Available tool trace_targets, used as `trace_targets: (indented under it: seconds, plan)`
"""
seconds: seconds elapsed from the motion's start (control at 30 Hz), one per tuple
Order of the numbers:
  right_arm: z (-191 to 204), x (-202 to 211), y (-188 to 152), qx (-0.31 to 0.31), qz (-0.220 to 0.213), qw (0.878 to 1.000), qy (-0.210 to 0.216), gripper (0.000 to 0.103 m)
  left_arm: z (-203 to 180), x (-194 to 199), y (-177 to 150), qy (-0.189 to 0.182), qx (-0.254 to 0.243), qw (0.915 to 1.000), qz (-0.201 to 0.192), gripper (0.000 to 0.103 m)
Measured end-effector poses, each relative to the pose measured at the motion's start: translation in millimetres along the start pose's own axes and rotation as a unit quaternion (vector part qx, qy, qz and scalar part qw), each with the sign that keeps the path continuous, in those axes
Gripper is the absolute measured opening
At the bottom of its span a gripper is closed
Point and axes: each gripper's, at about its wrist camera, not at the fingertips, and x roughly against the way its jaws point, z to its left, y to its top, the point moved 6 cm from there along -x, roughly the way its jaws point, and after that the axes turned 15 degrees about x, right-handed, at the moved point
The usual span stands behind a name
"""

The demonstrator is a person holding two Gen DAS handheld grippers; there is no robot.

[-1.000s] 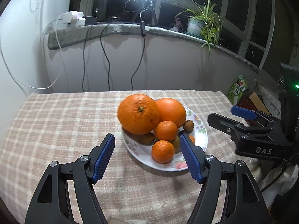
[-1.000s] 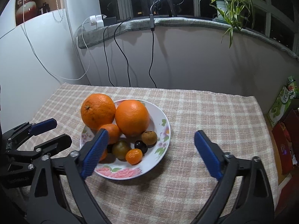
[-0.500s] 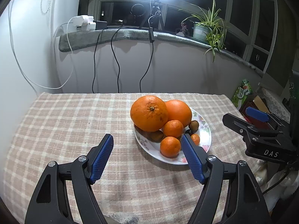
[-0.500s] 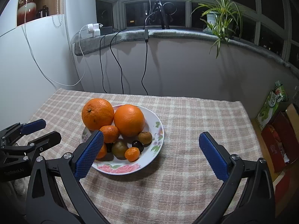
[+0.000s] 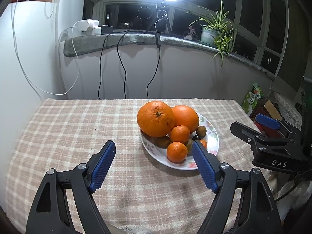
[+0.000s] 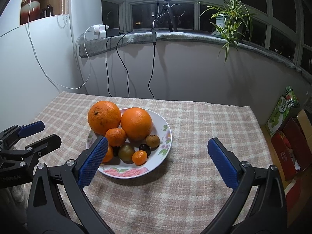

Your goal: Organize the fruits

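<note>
A floral plate (image 6: 164, 136) on the checked tablecloth (image 6: 204, 128) is piled with two large oranges (image 6: 104, 117) at the far side, mandarins (image 6: 116, 136) and small brown and dark fruits (image 6: 152, 141) nearer. The left gripper (image 5: 154, 160) and right gripper (image 6: 156, 159) are held spread wide, empty, near the plate.

— From my seat, the table (image 6: 195, 128) wears a beige-and-cream checked cloth. What colour do you read on the plate (image 6: 165, 136)?

— White, with pink flowers and green leaves round the rim. I count two big oranges (image 6: 136, 123), bright orange, and smaller mandarins (image 6: 116, 137) the same shade.

— And the small fruit (image 6: 127, 152) near them?

— Olive-brown; one (image 6: 144, 149) almost black. My left tongs (image 5: 154, 160) and right tongs (image 6: 158, 160) are black with blue pads.
</note>
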Motion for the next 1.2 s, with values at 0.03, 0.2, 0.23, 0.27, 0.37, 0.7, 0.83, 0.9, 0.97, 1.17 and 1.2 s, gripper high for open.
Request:
trace_targets:
  seconds: [0.03,0.2,0.23,0.27,0.37,0.7,0.83,0.9,0.97,1.17,1.2]
  plan:
    - [-0.1,0.0,-0.2,-0.001,0.0,1.0,0.0,0.103,-0.3,-0.2,-0.1,0.0,0.0,1.0,0.001,0.08]
    - [-0.8,0.0,-0.8,-0.002,0.001,1.0,0.001,0.103,-1.1,-0.1,-0.5,0.0,0.0,1.0,0.0,0.08]
    - [-1.1,0.0,-1.1,-0.003,0.001,1.0,0.001,0.103,-1.0,-0.1,-0.6,0.0,0.0,1.0,0.001,0.08]
    - [-1.3,0.0,-1.4,-0.003,0.002,1.0,0.002,0.103,-1.1,-0.3,-0.7,-0.001,0.0,1.0,0.001,0.08]
    - [-1.0,-0.5,-2.2,-0.004,0.003,1.0,0.002,0.103,-1.0,-1.8,-1.7,0.001,0.0,1.0,0.003,0.08]
    - [-0.4,-5.4,-5.2,-0.009,0.01,1.0,0.004,0.103,-1.4,-2.8,-2.5,0.003,-0.004,1.0,0.002,0.08]
    - [-0.3,-6.7,-6.7,-0.012,0.012,1.0,0.005,0.103,-1.2,-2.8,-2.4,0.003,-0.004,1.0,0.001,0.08]
    - [0.0,-7.0,-7.4,-0.012,0.013,1.0,0.004,0.103,-1.2,-2.5,-2.5,0.003,-0.004,1.0,0.001,0.08]
    - [0.2,-7.2,-8.1,-0.013,0.014,1.0,0.005,0.103,-1.1,-2.7,-2.6,0.003,-0.005,1.0,0.001,0.08]
    - [-0.4,-7.9,-8.5,-0.014,0.014,1.0,0.005,0.103,-0.9,-2.9,-2.7,0.003,-0.004,1.0,0.001,0.08]
    - [-0.5,-7.9,-8.5,-0.014,0.014,1.0,0.004,0.103,-0.9,-3.0,-2.8,0.003,-0.004,1.0,0.001,0.08]
